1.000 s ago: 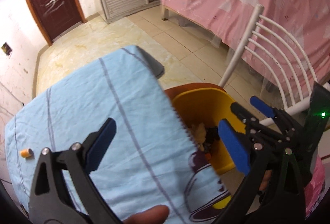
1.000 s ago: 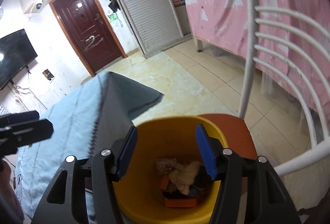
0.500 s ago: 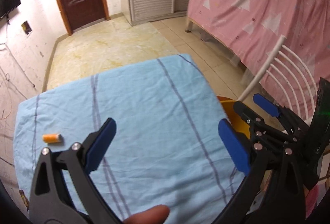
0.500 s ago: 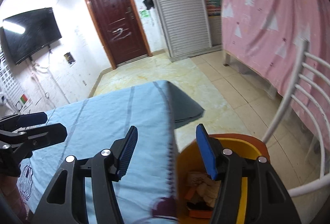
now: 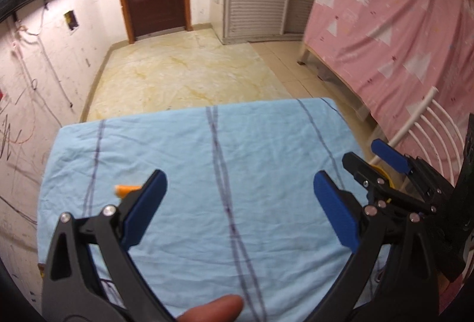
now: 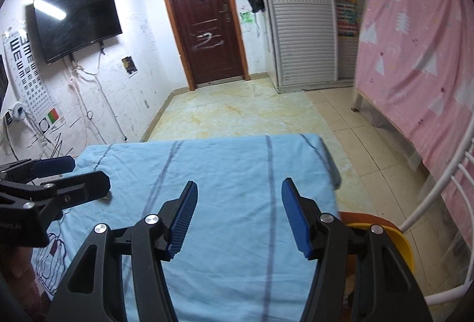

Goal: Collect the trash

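Note:
A small orange piece of trash [image 5: 126,190] lies on the light blue striped cloth [image 5: 237,162] covering the table, half hidden behind my left gripper's left finger. My left gripper [image 5: 238,200] hangs open over the cloth with nothing between its blue pads. My right gripper [image 6: 238,212] is open too, above the cloth [image 6: 225,168], and empty. The yellow trash bin [image 6: 401,242] sits on an orange chair seat at the table's right edge, mostly hidden behind the right gripper's right finger. In the left wrist view the right gripper [image 5: 388,168] shows at the right.
A white metal chair back [image 6: 447,188] rises right of the bin. A bed with a pink cover [image 6: 414,55] lines the right wall. Beyond the table lie tiled floor [image 6: 237,114], a dark door [image 6: 204,17] and a wall television [image 6: 74,22].
Both grippers swung left, away from the yellow bin and over the blue cloth. The bin's contents have dropped out of sight. The orange piece now sits beside the left finger.

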Demonstrator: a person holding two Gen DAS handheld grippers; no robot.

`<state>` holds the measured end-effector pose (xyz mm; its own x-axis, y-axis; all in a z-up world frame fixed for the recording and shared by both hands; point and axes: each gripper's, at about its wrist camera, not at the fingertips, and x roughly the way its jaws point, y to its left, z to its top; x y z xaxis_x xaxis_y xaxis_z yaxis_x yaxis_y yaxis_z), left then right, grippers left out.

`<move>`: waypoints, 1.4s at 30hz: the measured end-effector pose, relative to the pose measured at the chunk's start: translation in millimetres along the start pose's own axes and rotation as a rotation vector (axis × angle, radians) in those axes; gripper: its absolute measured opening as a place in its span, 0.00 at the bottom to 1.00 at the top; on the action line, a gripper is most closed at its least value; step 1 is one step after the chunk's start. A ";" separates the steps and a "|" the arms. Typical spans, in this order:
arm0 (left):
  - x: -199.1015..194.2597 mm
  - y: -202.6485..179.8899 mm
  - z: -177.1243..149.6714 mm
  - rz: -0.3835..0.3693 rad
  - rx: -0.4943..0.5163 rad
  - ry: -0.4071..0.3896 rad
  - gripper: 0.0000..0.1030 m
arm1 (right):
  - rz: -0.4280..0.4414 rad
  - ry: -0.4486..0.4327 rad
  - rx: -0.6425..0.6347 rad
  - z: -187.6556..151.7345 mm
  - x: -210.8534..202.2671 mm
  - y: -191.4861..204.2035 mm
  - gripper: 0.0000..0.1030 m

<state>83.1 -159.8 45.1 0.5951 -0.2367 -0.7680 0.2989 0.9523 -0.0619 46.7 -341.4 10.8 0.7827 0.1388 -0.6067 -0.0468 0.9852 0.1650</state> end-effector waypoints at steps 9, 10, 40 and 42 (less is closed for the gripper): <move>-13.3 50.3 -2.1 0.085 -0.051 -0.116 0.94 | 0.066 -0.050 -0.046 9.4 16.5 43.7 0.51; -14.4 56.1 -2.6 0.100 -0.056 -0.134 0.94 | 0.071 -0.058 -0.049 10.1 17.9 46.9 0.52; 29.8 126.1 -20.2 0.208 -0.129 -0.235 0.94 | 0.130 -0.176 -0.082 9.3 56.6 86.9 0.82; 32.0 126.4 -21.2 0.206 -0.127 -0.233 0.94 | 0.129 -0.176 -0.078 7.3 57.9 85.6 0.83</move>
<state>124.1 -42.9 -0.8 0.7923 -0.0604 -0.6072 0.0678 0.9976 -0.0108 92.5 -249.8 -4.5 0.8629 0.2512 -0.4386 -0.1962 0.9662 0.1673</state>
